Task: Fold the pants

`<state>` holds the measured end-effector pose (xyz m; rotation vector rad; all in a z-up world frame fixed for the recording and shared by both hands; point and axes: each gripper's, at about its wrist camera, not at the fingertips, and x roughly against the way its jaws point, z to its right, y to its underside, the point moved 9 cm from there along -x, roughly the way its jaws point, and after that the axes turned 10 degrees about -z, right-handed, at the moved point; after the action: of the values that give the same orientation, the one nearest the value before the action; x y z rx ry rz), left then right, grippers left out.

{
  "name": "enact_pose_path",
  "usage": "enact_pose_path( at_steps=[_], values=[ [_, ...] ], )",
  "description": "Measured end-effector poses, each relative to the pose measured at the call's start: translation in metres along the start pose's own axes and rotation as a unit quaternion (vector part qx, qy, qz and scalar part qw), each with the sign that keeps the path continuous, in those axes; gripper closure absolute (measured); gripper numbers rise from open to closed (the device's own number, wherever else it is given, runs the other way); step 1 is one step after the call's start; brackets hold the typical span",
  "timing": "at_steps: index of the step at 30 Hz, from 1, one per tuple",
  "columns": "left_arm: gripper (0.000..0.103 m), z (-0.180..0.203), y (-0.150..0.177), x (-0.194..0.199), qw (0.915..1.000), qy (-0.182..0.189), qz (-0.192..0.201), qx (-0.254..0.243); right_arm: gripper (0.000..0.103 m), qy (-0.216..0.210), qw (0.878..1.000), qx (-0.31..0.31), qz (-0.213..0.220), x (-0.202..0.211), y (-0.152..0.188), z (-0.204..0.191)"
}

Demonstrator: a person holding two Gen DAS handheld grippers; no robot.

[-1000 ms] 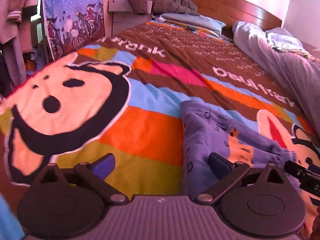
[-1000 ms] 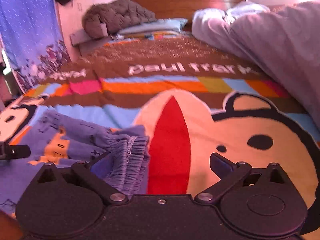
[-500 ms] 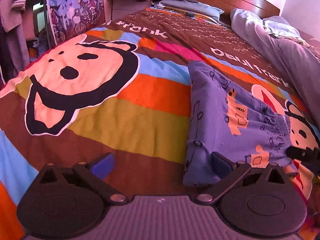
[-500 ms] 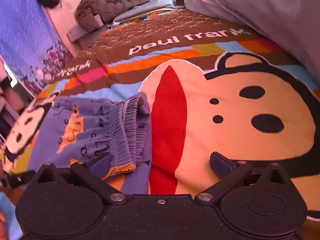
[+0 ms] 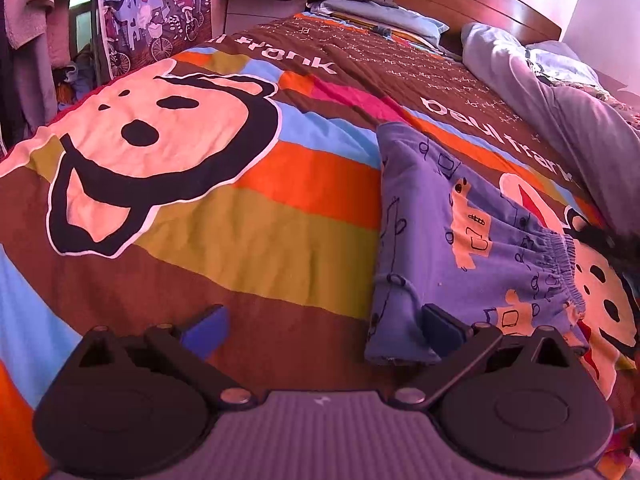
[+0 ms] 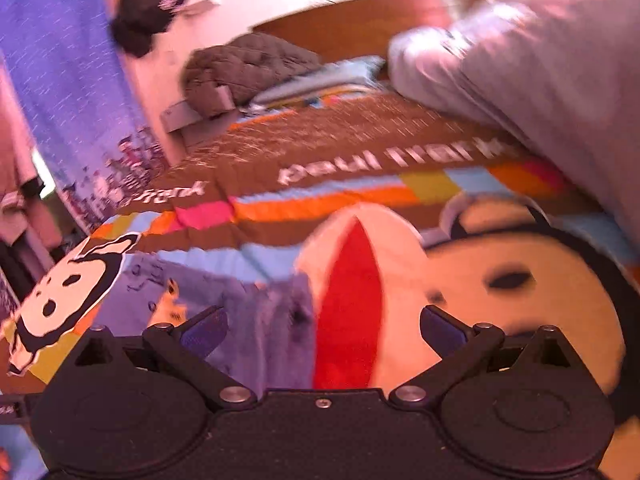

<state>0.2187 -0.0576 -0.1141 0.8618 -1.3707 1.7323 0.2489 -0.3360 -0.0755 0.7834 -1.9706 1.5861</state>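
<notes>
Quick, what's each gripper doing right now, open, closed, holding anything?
Left gripper: open, holding nothing; right finger overlaps the pants.
Right gripper: open, holding nothing.

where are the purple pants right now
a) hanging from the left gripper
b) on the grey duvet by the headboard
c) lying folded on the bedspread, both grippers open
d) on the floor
c: the purple pants lie flat in a folded bundle on the bedspread, and both the left gripper and the right gripper are open with nothing between their fingers.
</notes>
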Motion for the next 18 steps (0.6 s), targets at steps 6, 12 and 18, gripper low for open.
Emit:
enact_pose_path(
  at_steps=[6,12,18],
  values=[
    [0.001,0.000,0.000,-0.001,1.0000,0.001,0.002,0.003,0.001,0.020,0.996,0.062,-0.061,-0.054,-0.004,-0.014],
    [0.001,-0.001,0.001,0.001,0.9998,0.013,0.008,0.011,0.001,-0.056,0.988,-0.119,-0.074,-0.054,0.000,0.035],
    [0.001,-0.005,0.002,0.003,0.9990,0.026,0.017,0.031,0.001,-0.095,0.990,-0.086,-0.064,-0.039,0.004,0.016]
  ],
)
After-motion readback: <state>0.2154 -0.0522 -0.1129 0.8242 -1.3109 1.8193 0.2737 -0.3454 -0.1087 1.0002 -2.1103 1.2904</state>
